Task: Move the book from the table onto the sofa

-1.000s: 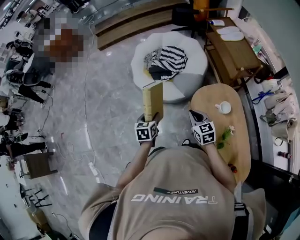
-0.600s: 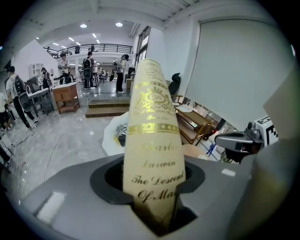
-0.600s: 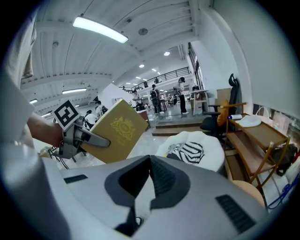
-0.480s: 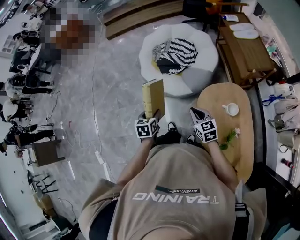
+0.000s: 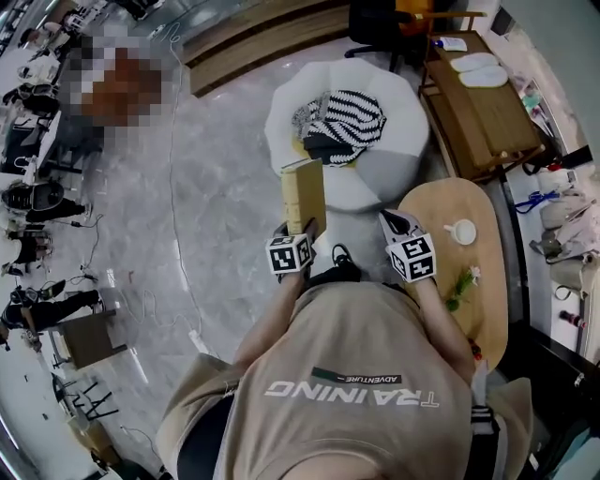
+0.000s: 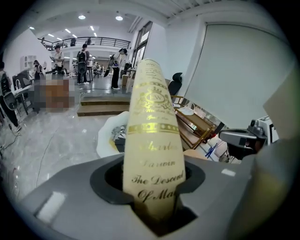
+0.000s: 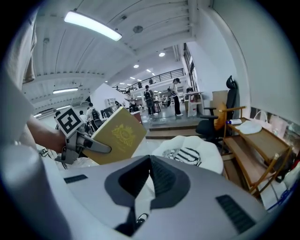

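Observation:
A tan book (image 5: 305, 195) with gold lettering on its spine (image 6: 152, 136) stands upright, its lower end clamped in my left gripper (image 5: 302, 230). In the left gripper view the jaws of that gripper (image 6: 157, 206) press on both sides of the spine. The book's top reaches the near edge of the white round sofa (image 5: 375, 169), which carries a striped cushion (image 5: 342, 120). My right gripper (image 5: 389, 223) is level with the left one, shut and empty (image 7: 150, 178), just left of the oval wooden table (image 5: 469, 309). From the right gripper view the book (image 7: 117, 136) is at the left.
A white cup (image 5: 461, 232) and a small flower (image 5: 459, 281) sit on the table. A wooden bench (image 5: 478, 94) stands at the back right and a black chair (image 5: 375, 23) behind the sofa. Cables cross the grey floor on the left, where several people stand.
Both grippers have moved away from the table toward the sofa, the book still upright in the left one. The right gripper, which was over the table's edge, is now off it.

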